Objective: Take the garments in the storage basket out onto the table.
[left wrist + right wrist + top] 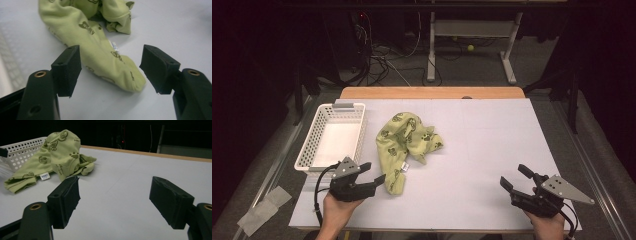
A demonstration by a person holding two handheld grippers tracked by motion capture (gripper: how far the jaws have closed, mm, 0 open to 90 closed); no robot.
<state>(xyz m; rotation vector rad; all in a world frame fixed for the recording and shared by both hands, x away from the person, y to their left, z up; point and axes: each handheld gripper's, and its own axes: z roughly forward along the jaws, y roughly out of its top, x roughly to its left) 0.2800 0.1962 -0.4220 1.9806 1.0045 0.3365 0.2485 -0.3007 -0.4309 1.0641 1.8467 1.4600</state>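
High view: crumpled light-green printed cloth garment lies left of centre on the white tabletop, just beside the white perforated plastic basket at the left edge. Left gripper sits near the front-left corner, jaws wide apart, holding nothing, with the garment's narrow end between them in the left gripper view, untouched as far as I can tell. Right gripper near the front-right corner, jaws wide apart, empty, well apart from the garment.
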